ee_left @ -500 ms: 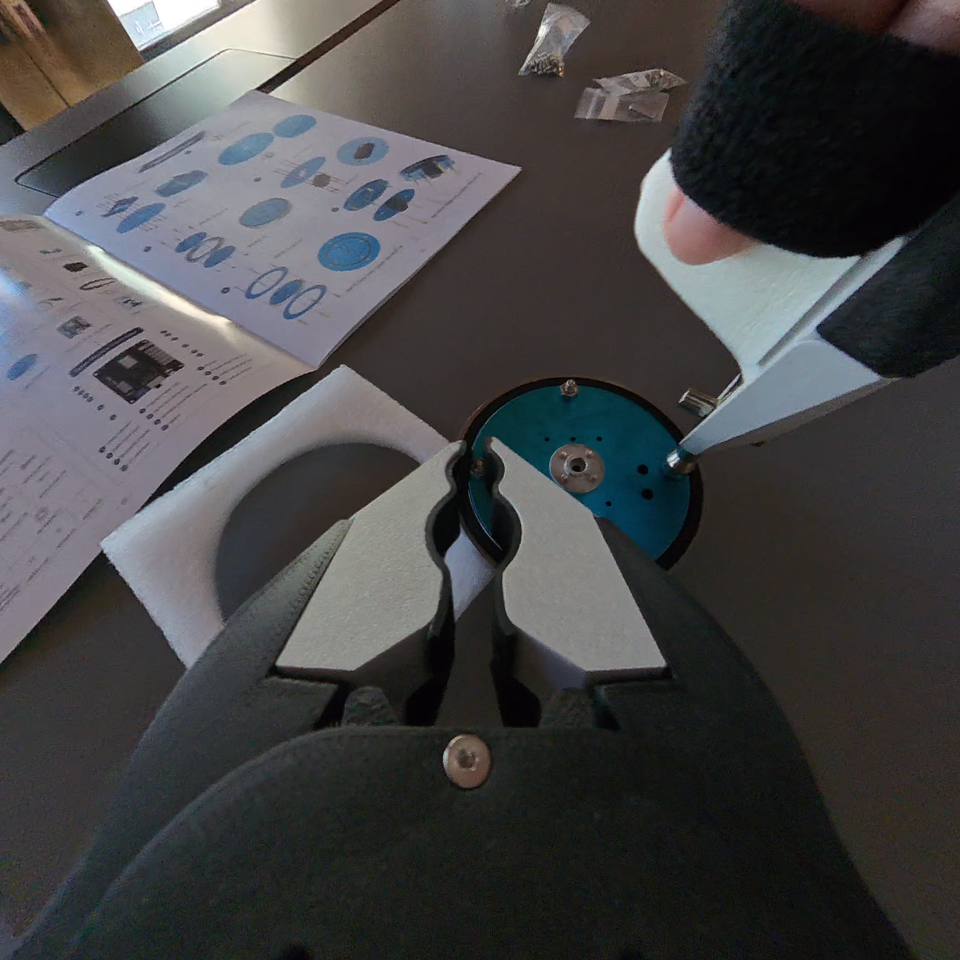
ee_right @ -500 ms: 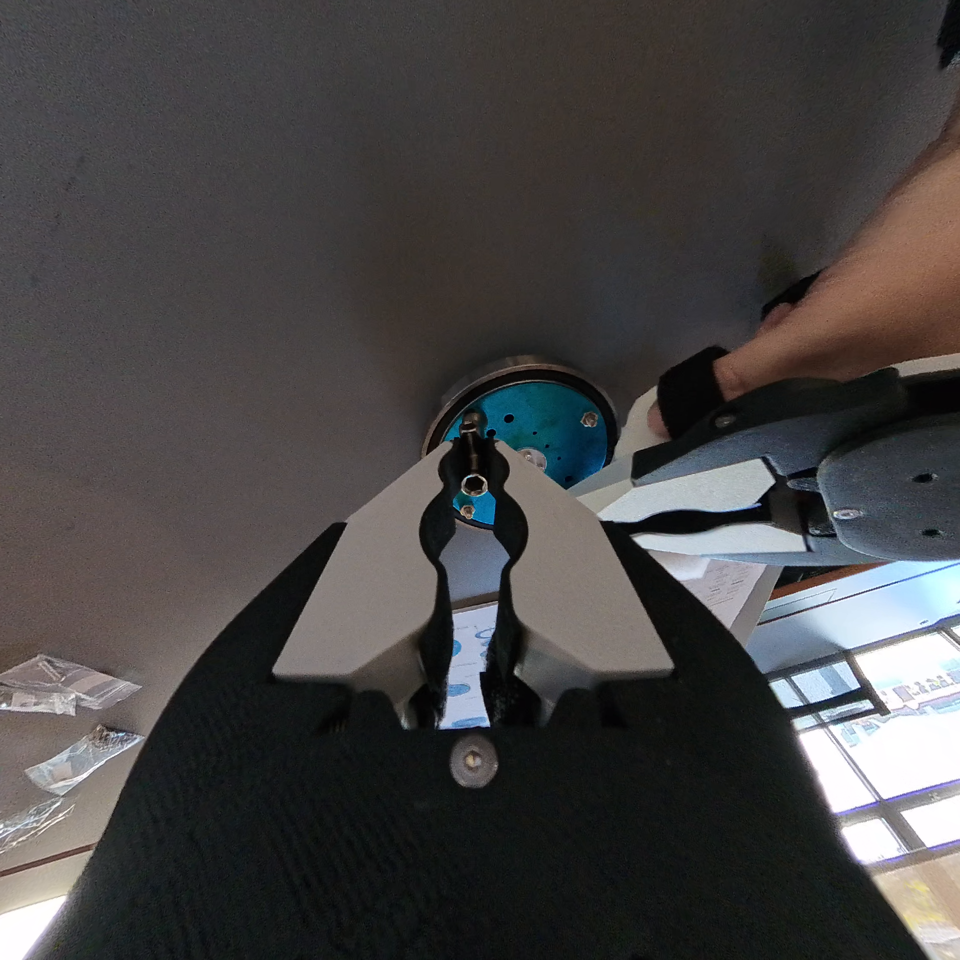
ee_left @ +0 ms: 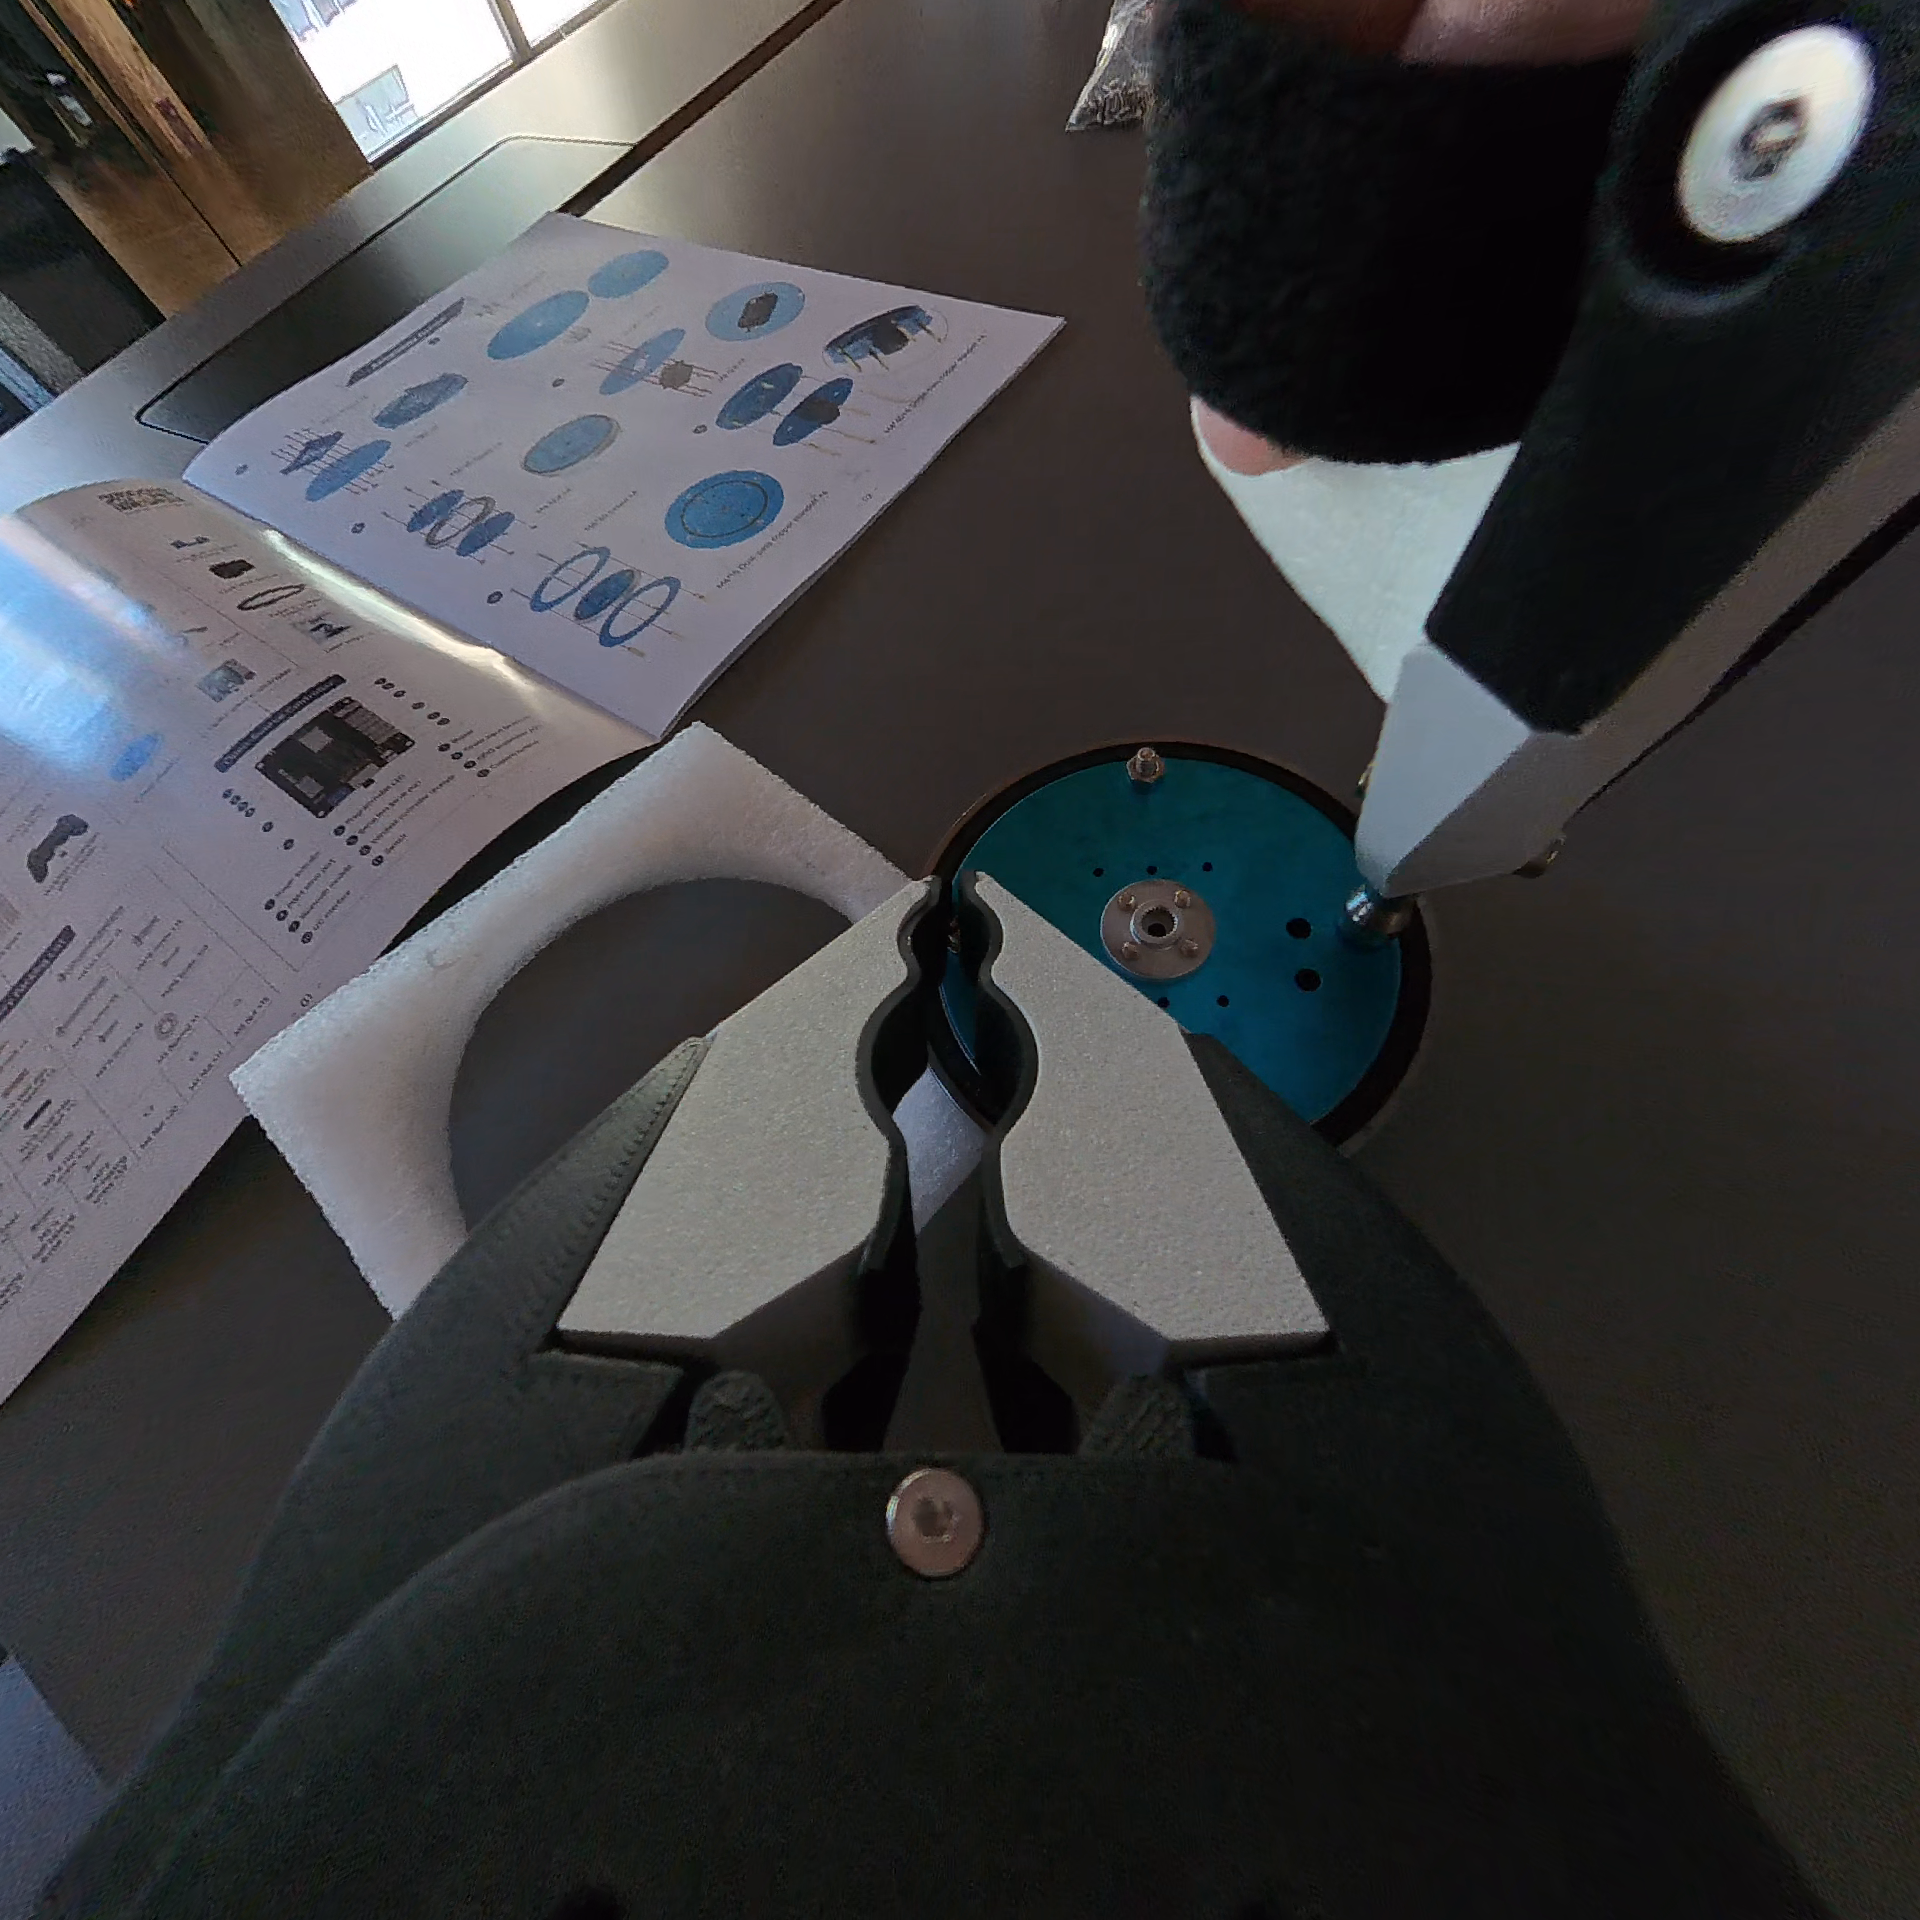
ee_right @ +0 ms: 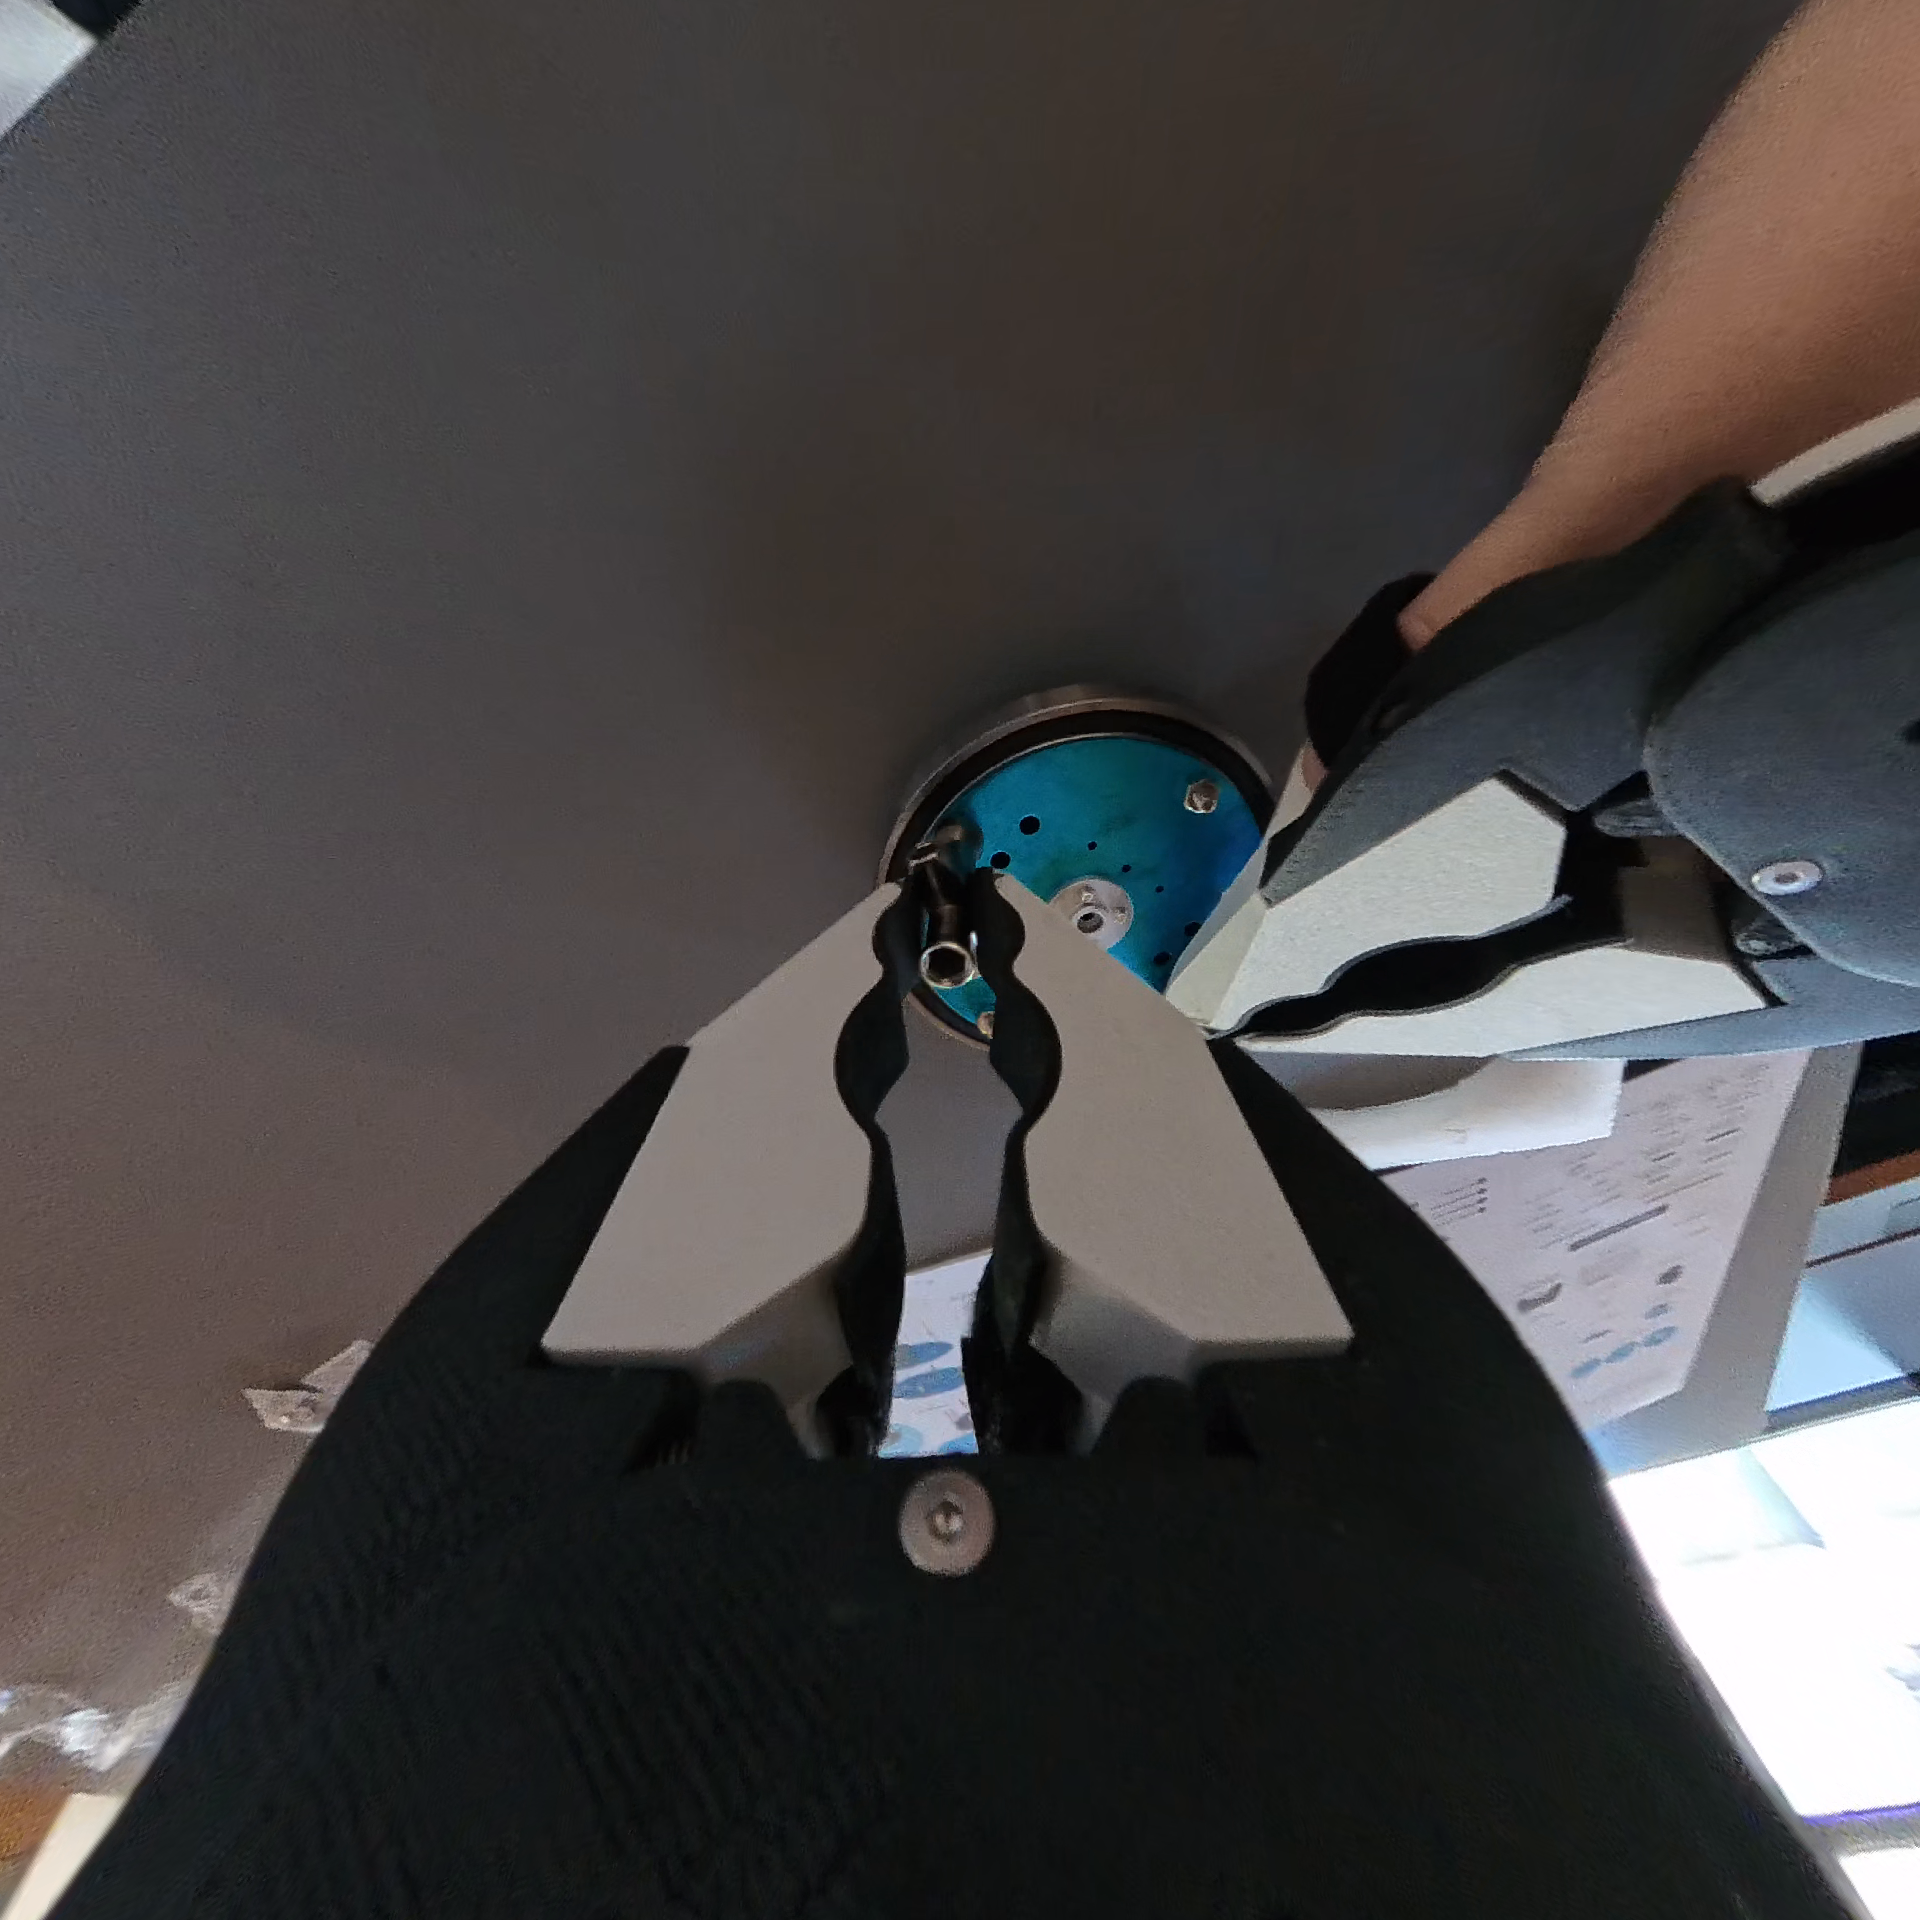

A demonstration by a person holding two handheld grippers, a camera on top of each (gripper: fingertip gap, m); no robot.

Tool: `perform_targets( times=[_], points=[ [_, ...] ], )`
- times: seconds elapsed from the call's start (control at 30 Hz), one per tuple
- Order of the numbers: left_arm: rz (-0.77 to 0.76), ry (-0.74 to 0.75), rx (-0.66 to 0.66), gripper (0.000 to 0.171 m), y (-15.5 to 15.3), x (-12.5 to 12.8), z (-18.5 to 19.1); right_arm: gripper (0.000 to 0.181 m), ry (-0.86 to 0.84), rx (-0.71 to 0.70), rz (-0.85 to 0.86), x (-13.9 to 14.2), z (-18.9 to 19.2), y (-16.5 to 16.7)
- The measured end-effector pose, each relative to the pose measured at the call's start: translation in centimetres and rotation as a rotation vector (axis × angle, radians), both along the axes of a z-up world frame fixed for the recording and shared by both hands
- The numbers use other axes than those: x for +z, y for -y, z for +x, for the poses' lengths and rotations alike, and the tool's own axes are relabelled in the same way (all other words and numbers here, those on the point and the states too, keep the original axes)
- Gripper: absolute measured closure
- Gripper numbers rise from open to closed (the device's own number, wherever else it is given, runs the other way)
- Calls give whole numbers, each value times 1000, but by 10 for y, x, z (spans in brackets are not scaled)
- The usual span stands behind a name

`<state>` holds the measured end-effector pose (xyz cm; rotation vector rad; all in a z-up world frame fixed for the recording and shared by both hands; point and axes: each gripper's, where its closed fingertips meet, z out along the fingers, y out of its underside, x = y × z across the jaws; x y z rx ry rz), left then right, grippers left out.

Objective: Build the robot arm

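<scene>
Grippers: two. Left gripper (ee_left: 951, 891) clamped narrowly on the near rim of the blue disc (ee_left: 1226, 831), tips nearly meeting. Right gripper (ee_right: 951, 891) pinched on a small metal standoff (ee_right: 940, 935), standoff tilted, its far end on the disc face near the rim.
Discs: one, round, blue, set in a dark ring with a metal edge, flat on the dark table (ee_left: 1662, 1247).
Disc fittings: one silver hub (ee_left: 1153, 925) at centre; small upright studs near the rim, one at the far edge (ee_left: 1143, 766); several small holes scattered between.
Foam: one white sheet (ee_left: 395, 1091) with a round cutout, just beside the disc on its left, touching the booklet's edge.
Booklets: one, open (ee_left: 582, 436), two pages showing, left of the foam.
Bags: clear plastic bags (ee_right: 301, 1397) on the table well apart from the disc, contents too small to tell; number unclear.
Open room: bare table on the right of the disc and beyond it; left side crowded by foam and booklet.
Hands: one bare hand (ee_right: 1714, 416) on the left gripper's handle, finger in a black strap.
</scene>
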<state>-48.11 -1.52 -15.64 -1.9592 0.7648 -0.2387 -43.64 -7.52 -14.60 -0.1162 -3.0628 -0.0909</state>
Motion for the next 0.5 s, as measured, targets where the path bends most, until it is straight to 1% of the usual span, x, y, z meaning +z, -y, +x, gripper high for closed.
perform_targets(
  times=[0.1, 0.23, 0.3, 0.43, 0.5],
  points=[
    [-1, 2, 2, 171, 0, 0, 0, 172, 30, -43, -5, 0, 0, 0],
    [2, 0, 7, 171, 0, 0, 0, 172, 43, -13, 8, 0, -2, 0],
    [1, 1, 10, 170, 0, 0, 0, 172, 57, -25, 12, 0, -2, -1],
    [0, 3, 14, 170, 0, 0, 0, 172, 70, -75, 12, -1, -2, -2],
    [1, 1, 16, 171, 0, 0, -1, 171, 80, -134, -7, -1, -2, -1]
  ],
)
